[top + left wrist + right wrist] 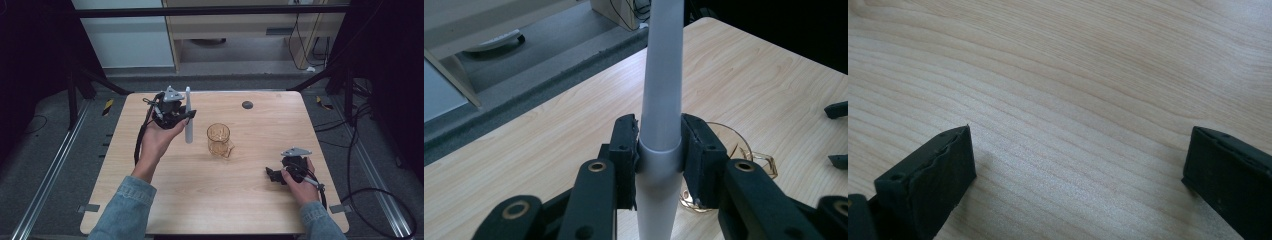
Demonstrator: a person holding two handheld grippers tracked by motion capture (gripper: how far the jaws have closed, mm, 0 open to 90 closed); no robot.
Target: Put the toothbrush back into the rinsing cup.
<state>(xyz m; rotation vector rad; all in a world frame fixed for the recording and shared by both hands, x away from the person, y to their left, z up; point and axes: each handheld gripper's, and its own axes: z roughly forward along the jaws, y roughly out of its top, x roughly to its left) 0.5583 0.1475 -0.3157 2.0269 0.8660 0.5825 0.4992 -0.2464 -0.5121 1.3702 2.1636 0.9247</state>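
Pale grey tube (188, 116) gripped by black left tool (659, 150), amber-tinted glass cup (219, 139), light wood-grained tabletop (260, 175), denim-blue sleeves (125, 212)

Wooden table (260, 200): light grain, occupies the frame centre. Dark round disc (247, 105): lies on the tabletop near the far edge, upper centre. Beige cabinet (235, 25): stands beyond the table, top centre. Black cables (360, 165): trail over grey floor, right side. Metal rail (50, 180): runs diagonally, lower left.

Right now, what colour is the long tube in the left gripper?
Pale grey plastic tube, plain and unpatterned; the left gripper view shows it best.
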